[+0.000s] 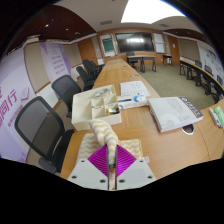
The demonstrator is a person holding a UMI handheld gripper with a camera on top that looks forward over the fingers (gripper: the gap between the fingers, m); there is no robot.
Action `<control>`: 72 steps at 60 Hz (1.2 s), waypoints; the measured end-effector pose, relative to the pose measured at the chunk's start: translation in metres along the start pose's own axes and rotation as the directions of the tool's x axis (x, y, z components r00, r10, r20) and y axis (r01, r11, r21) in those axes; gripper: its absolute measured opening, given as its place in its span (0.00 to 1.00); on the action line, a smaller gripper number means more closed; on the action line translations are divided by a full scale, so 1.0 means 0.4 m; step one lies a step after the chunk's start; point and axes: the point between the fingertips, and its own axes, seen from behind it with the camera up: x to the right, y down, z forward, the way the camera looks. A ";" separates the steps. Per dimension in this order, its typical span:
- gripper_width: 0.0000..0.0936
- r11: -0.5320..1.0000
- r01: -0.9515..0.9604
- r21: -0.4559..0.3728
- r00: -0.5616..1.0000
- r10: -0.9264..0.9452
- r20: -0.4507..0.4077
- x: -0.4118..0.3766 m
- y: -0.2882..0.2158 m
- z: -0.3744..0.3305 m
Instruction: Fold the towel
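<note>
The gripper [111,158] is clamped on a pale beige cloth towel [99,112], which trails toward 11 o'clock over the long wooden table [150,138].

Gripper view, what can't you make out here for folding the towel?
- Towel: only a bunched strip shows between the fingers; the gripper hides the rest, so its fold state is unclear.
- Papers on the table: print too small to read.
- White box: contents hidden by its own walls.
- Chair: partly cut off by the table's edge.
</note>
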 end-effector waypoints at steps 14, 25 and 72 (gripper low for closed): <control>0.83 0.997 0.034 -0.067 0.989 -0.043 -0.142 0.251 0.068 -0.014; 0.91 0.995 0.096 -0.039 0.981 -0.101 -0.166 0.268 0.025 -0.143; 0.91 0.968 0.230 0.100 0.945 -0.197 -0.263 -0.122 0.184 -0.883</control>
